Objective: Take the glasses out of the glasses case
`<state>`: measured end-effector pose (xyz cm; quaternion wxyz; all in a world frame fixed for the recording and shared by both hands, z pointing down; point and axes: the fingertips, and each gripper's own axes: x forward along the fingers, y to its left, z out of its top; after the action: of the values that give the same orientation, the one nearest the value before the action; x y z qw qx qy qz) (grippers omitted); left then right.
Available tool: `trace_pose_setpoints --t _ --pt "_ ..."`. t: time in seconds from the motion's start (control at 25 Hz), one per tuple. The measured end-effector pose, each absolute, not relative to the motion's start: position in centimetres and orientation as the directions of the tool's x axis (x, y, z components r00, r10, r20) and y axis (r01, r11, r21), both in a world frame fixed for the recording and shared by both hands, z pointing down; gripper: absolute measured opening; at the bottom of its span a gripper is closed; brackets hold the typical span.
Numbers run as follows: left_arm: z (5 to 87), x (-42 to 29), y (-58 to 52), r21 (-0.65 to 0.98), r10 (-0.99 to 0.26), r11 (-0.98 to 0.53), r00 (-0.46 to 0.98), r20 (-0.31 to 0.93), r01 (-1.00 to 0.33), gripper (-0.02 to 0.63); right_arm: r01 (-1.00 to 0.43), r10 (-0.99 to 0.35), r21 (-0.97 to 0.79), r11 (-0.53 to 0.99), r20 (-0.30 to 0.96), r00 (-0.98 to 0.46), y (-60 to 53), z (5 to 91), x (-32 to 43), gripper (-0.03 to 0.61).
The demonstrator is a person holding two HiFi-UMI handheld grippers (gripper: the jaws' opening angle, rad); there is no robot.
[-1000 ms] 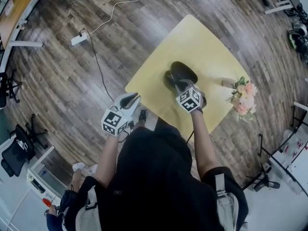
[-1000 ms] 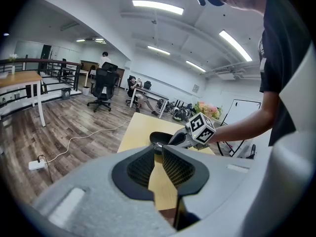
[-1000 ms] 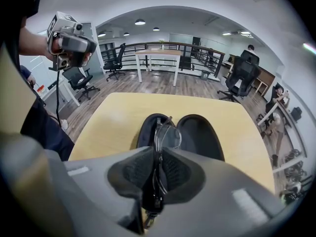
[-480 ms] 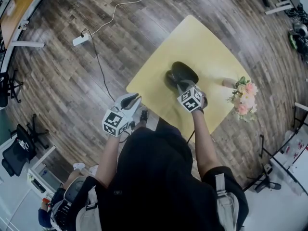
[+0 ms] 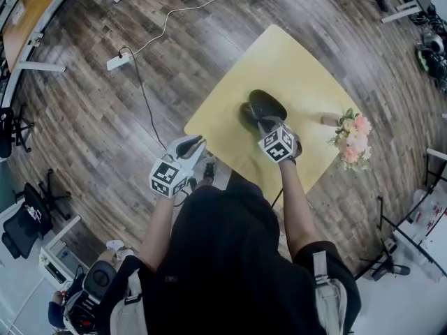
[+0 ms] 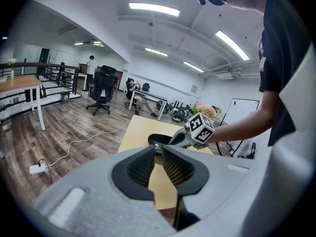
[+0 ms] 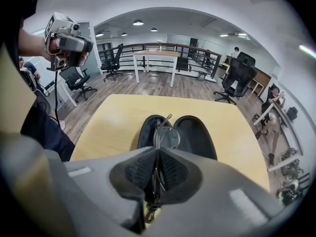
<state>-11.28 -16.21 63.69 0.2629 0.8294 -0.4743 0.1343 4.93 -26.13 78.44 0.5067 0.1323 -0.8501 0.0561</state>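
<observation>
**Glasses removal, grasp stage.** The right hand-held gripper (image 7: 157, 168) is closed on the thin metal-framed glasses with clear lenses (image 7: 166, 134). A slim temple arm runs between its ribbed pads (image 7: 173, 171), and the lens end juts out beyond the jaws, standing on edge. The narrow pinch on the frame probably serves to keep the pads off the lenses.

The black oval clamshell glasses case (image 7: 196, 135) lies fully open near the middle of the pale yellow square surface (image 7: 108, 127), both halves facing up so the contents can be reached from above. The glasses stand over the left half. Whether they already clear its lining cannot be told.

In the head view the left hand-held gripper (image 5: 187, 146) hangs near the near-left edge of the surface, well apart from the case. Its jaws are drawn together with nothing between them, so it appears parked out of the working hand's way and gives the case no support.

A bouquet of pink and cream flowers (image 5: 353, 140) lies at the right edge, clear of the work. Dark wooden floor (image 5: 105, 117) surrounds the surface.

*Judgement:* the grasp looks made and the step in hand is the lift-out. It calls for a slow rise up and away, since the light frame may twist in so narrow a grip, or the unheld case may drag along
</observation>
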Motion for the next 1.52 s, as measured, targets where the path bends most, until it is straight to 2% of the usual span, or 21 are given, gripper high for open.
trace_pose_setpoints --t 1.52 --pt "57.8 -10.1 -10.5 0.240 -0.692 -0.582 0.628 0.355 -0.777 0.058 -0.483 -0.359 0.113 0.868 0.815 -0.455 -17.1 70.1 9.8 0.021"
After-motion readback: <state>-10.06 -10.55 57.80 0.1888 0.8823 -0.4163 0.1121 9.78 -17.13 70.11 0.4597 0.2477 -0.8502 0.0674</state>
